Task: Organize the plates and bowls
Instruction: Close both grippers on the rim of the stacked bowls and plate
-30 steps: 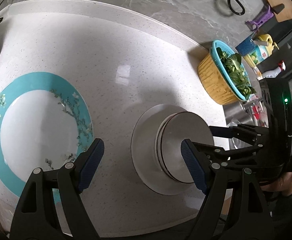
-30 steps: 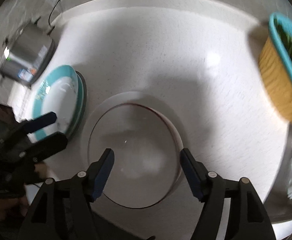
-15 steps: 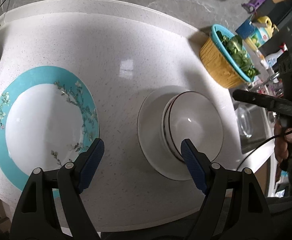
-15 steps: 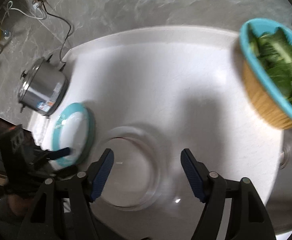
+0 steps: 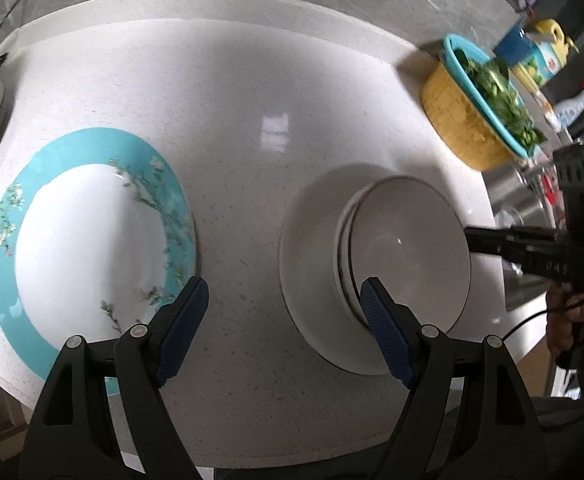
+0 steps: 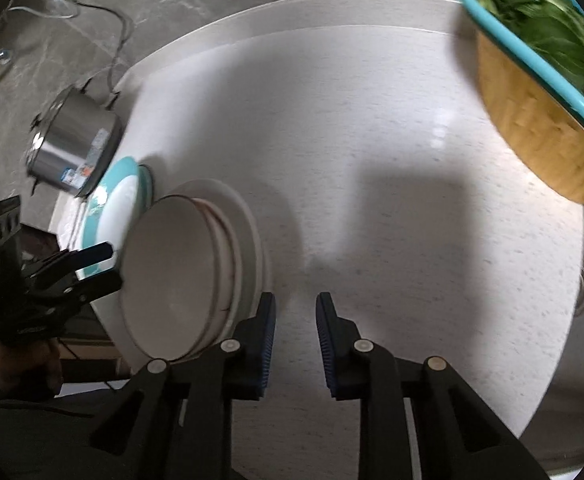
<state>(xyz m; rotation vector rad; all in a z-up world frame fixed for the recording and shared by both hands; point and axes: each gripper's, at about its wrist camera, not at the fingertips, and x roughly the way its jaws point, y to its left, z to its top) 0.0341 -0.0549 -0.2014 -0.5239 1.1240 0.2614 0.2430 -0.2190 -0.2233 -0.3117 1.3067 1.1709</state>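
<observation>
- Tabletop (image 5: 276,92): white speckled, curved raised back edge against a grey marbled wall.
- Teal-rimmed plate (image 5: 92,236): big, white centre with flower sprigs, flat on the tabletop near its left front edge.
- White plate (image 5: 307,264): plain, near the right front edge, well apart from the teal one; carries the bowls.
- Bowls (image 5: 407,248): nested stack of white bowls with dark rim lines, sitting in the white plate, offset toward its right side.
- Basket (image 5: 455,120): yellow with a blue strainer full of leafy greens, at the right back edge by the sink.
- Pot (image 6: 72,148): steel, with a label, at the left back edge behind the teal plate; cord runs up the wall.
- Left gripper (image 5: 284,332): jaws wide open, nothing between them, over bare tabletop between the two plates; right pad overlaps the bowls' near rim in view, contact unclear.
- Right gripper (image 6: 295,340): jaws closing, narrow gap, nothing in between, over bare tabletop just right of the white plate.
- Bottles (image 5: 543,60): beyond the basket, blurred.
</observation>
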